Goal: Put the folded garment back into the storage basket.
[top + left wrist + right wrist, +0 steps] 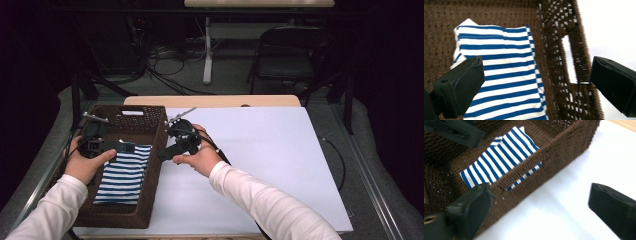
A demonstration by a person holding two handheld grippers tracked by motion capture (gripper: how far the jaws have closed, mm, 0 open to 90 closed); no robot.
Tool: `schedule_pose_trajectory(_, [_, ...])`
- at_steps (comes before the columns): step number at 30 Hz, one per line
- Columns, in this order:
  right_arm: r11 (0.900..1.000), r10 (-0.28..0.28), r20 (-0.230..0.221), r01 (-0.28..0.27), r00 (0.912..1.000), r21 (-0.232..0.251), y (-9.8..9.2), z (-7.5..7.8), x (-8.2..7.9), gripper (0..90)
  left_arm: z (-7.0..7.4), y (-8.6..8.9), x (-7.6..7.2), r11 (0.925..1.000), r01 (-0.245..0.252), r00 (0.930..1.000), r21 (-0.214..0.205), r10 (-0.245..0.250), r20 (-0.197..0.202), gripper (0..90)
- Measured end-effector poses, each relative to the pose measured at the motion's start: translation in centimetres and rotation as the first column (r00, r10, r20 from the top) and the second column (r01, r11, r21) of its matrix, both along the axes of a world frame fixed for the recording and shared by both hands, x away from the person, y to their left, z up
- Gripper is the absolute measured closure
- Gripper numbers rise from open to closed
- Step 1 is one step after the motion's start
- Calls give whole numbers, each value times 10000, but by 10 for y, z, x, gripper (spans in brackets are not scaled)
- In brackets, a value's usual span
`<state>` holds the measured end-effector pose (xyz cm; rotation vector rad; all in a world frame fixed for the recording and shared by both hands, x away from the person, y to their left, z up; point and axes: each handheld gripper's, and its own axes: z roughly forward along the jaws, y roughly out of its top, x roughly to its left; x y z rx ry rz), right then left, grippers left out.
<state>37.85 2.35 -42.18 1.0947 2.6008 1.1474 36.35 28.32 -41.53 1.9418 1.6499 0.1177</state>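
High view: folded striped shirt (122,172) lies flat in the wicker basket (152,195). Left gripper (92,145) and right gripper (182,140) fingers spread, empty. Cloth looks light, limp; pinch a folded edge.

This looks like a lab or recording room set up for filming table work, not a home. A plain work table (260,150) is covered with a white sheet and stands on grey carpet. Behind it, in near darkness, a tangle of black cables (160,65) lies on the floor beside the white leg of a second table (207,50). A black folding chair (287,55) stands empty at the back right. Dark metal stands (75,95) rise at the table's left edge. Metal rails (372,175) run along the floor on either side of the table.
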Motion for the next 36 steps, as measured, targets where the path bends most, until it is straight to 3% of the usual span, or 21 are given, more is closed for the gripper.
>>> schedule_pose_trajectory(10, [9986,-429,140,433,9990,-314,-33,1,-8,0,5,-25,-10,9985,543,9971,-49,-540,529,0])
schedule_pose_trajectory(14, [9972,-676,313,685,9972,-285,-52,2,-13,0,5,-35,-13,9969,785,9951,38,-786,596,0])
schedule_pose_trajectory(20, [9936,-1112,509,1121,9925,-138,-89,3,-19,0,7,-46,-17,9954,945,9918,-169,-927,876,0])
schedule_pose_trajectory(22, [9910,-1338,526,1341,9896,-16,-104,3,-22,0,8,-51,-20,9944,1045,9888,-154,-1022,1088,0])
schedule_pose_trajectory(28, [9770,-2125,324,2119,9766,220,-156,-2,-31,0,7,-67,-27,9868,1598,9800,-266,-1554,1245,0])
schedule_pose_trajectory(30, [9718,-2349,386,2338,9713,297,-169,-4,-34,0,7,-76,-31,9833,1793,9741,-323,-1729,1458,0])
schedule_pose_trajectory(36, [9618,-2726,396,2712,9613,375,-196,-11,-42,0,4,-85,-35,9775,2037,9692,-554,-1933,1528,0])
